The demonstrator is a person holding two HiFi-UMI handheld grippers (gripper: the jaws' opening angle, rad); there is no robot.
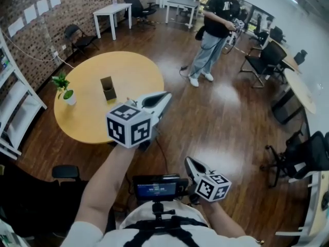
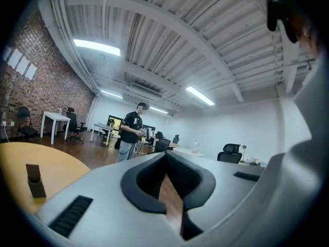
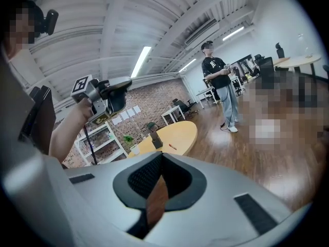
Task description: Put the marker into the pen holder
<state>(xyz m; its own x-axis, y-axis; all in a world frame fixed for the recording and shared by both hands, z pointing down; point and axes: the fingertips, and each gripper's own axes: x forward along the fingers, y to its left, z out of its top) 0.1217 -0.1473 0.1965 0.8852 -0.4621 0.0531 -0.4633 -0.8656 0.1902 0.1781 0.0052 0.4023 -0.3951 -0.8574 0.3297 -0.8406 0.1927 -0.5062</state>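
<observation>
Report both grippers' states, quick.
Left gripper: closed, nothing held.
Right gripper: closed, nothing held.

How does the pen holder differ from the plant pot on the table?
The pen holder is dark and boxy; the pot is white and round. Nothing sticks out of the pen holder; a green plant rises from the pot. The pen holder stands near the table's middle, the pot at its edge. Both stand upright.
</observation>
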